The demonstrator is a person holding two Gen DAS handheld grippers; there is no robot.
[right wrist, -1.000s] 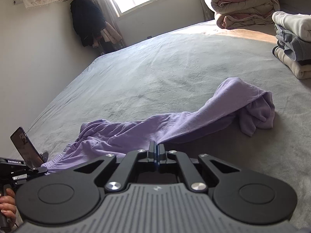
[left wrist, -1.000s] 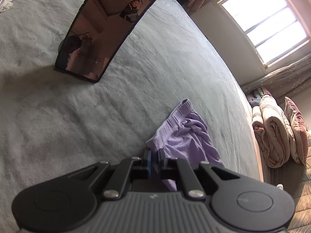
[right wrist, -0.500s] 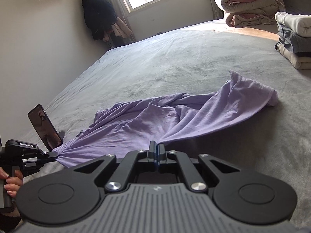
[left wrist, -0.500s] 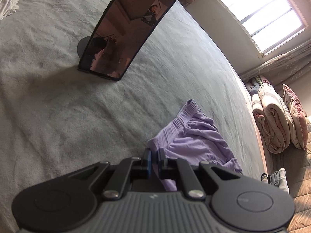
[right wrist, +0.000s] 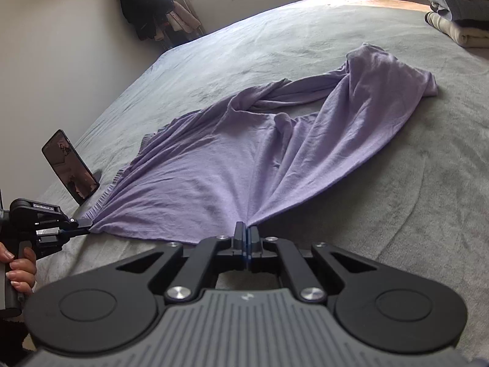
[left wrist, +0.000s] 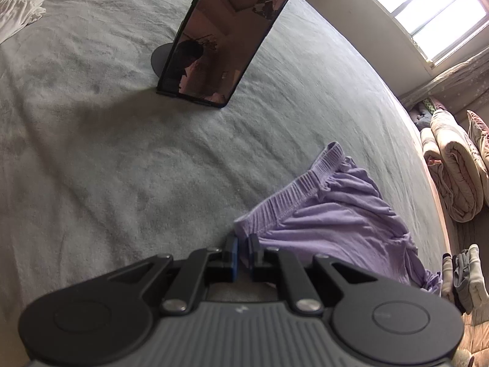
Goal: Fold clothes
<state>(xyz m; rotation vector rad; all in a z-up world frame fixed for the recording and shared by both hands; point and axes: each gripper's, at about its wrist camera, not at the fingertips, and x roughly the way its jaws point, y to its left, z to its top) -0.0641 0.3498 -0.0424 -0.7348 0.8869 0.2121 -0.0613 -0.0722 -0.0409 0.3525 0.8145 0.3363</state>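
While one purple garment (right wrist: 232, 159) lies on bed (right wrist: 412, 214), two tongs, left (left wrist: 242, 252) and right (right wrist: 246, 235), both grip it

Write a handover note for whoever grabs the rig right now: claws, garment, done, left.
Left claw: shut on the waistband corner of the purple trousers.
Right claw: shut on the trousers' near edge.
Trousers: spread on the grey bed, legs running toward the folded stack; far leg twisted. Phone on stand sits just beyond the waistband.
Done: garment picked up at two points and laid out.
Left: smooth the twist, then all folds.
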